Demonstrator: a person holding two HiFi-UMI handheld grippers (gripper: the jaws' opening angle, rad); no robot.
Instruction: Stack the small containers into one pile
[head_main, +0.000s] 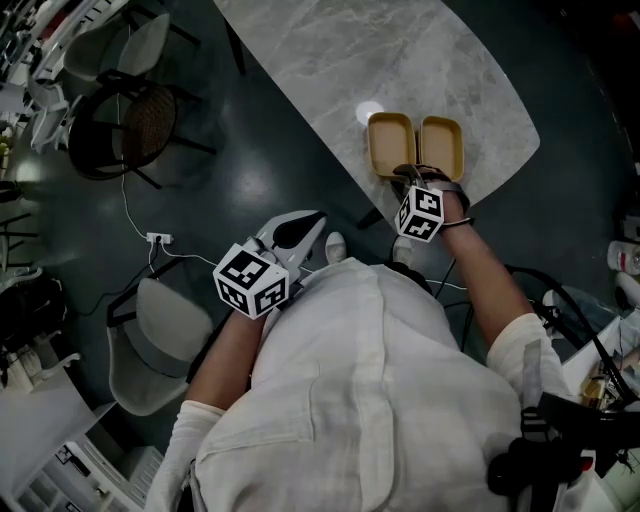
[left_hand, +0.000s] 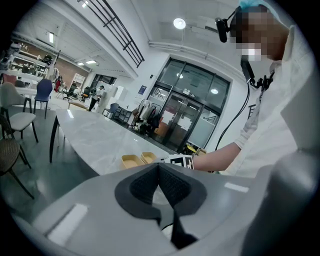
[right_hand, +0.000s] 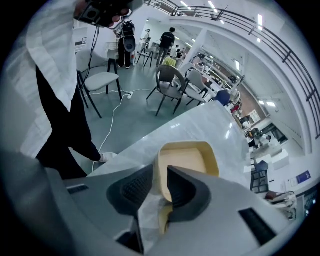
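Two small tan containers stand side by side on the marble table (head_main: 400, 60), the left one (head_main: 390, 143) and the right one (head_main: 442, 147). My right gripper (head_main: 418, 176) is at their near ends. In the right gripper view its jaws straddle the near wall of one tan container (right_hand: 187, 157), one jaw inside and one outside, pressed on the wall. My left gripper (head_main: 300, 230) hangs off the table over the floor, close to my body, shut and holding nothing. From the left gripper (left_hand: 159, 170) both containers (left_hand: 131, 161) show far off on the table.
The containers sit near the table's rounded near end (head_main: 480, 175). A wicker chair (head_main: 130, 125) and a grey chair (head_main: 165, 340) stand on the dark floor to the left, with a white cable and power strip (head_main: 158, 239) between them. Cables and gear lie at the right (head_main: 600, 330).
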